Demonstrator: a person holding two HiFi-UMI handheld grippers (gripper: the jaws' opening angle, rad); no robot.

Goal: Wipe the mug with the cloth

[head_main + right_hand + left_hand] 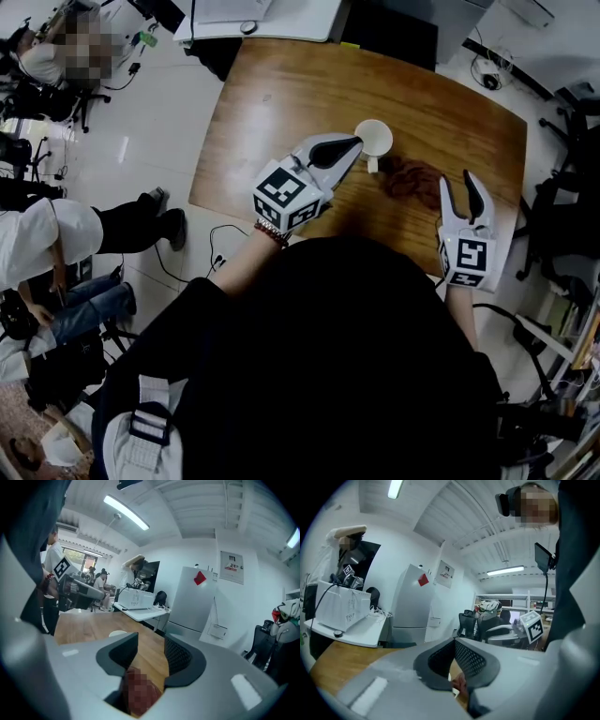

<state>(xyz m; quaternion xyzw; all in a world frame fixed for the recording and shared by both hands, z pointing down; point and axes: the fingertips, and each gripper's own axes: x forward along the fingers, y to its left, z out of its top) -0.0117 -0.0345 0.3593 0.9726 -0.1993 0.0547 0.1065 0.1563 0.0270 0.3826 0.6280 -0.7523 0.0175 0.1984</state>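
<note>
A white mug [374, 138] stands upright on the wooden table [281, 94], handle toward me. A dark red cloth [410, 180] lies crumpled just right of it. My left gripper [354, 143] reaches in from the left, its tip against the mug's rim. In the left gripper view the pads [474, 660] meet at their tips with nothing seen between them. My right gripper [461, 180] stands open just right of the cloth, holding nothing. In the right gripper view the reddish cloth [138, 688] shows low between the spread jaws and the mug [117, 633] sits beyond.
The table's near edge runs under my arms. Office chairs [562, 216] stand at the right. People sit at the left [56, 244], and cables [220, 246] lie on the floor. A white desk [272, 19] stands beyond the table's far edge.
</note>
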